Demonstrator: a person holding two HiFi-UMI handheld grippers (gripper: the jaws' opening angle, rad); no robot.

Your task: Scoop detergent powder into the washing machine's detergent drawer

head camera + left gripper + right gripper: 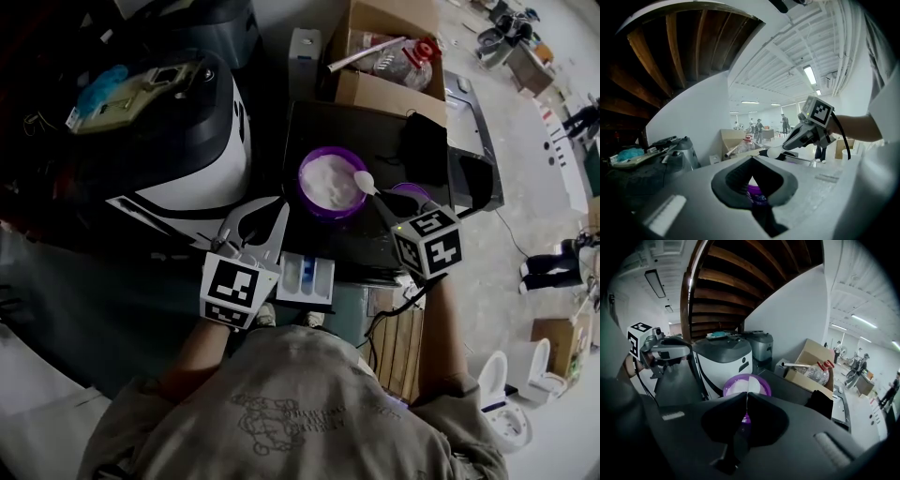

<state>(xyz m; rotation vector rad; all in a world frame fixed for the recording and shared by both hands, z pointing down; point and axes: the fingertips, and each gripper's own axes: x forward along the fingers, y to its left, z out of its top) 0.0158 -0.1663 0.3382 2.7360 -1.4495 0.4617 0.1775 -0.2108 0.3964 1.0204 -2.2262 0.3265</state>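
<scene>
A purple tub of white powder stands on a dark machine top. My right gripper is shut on the handle of a white spoon, whose bowl hangs over the tub's right rim. In the right gripper view the tub lies just beyond the shut jaws. The open detergent drawer, white with blue compartments, juts out below the front edge. My left gripper hovers left of the drawer, slightly open and holding nothing. The left gripper view shows the spoon ahead.
A white-and-black appliance stands left of the tub. At the back is a cardboard box holding a plastic bottle. A black object and a purple lid lie at right. People stand far off.
</scene>
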